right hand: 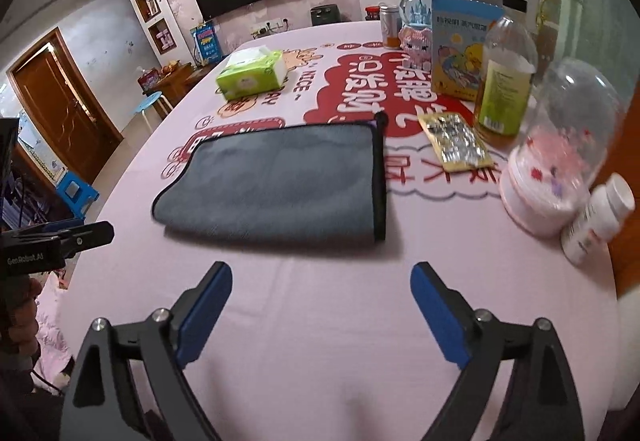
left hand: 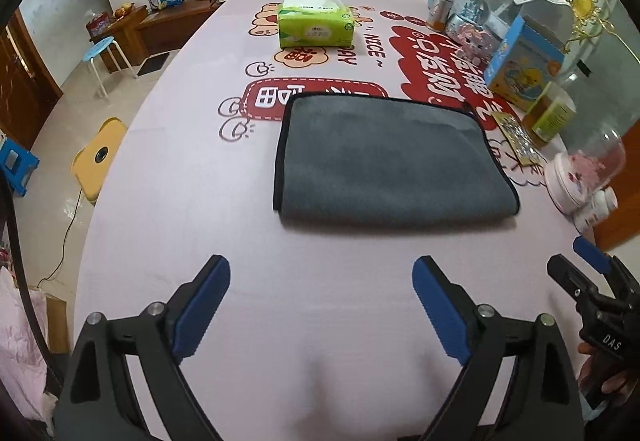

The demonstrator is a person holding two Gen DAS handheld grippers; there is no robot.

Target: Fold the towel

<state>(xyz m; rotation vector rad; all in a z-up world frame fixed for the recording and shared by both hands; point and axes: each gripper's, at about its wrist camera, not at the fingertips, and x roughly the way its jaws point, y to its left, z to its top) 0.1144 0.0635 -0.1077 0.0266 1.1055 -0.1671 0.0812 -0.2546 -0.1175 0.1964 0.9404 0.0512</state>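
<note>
on the pink tablecloth [left hand: 200, 241] grey towel [left hand: 384, 161] lies folded once; left gripper [left hand: 320, 301] and right gripper [right hand: 320, 305], both spread empty, should pinch matching corners evenly.

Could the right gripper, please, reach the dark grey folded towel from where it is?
Probably yes: the right gripper is open, and only bare pink tablecloth lies between it and the dark grey folded towel.

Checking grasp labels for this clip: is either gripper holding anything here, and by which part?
Nothing is held. The left gripper and right gripper are both open, short of the grey towel.
</note>
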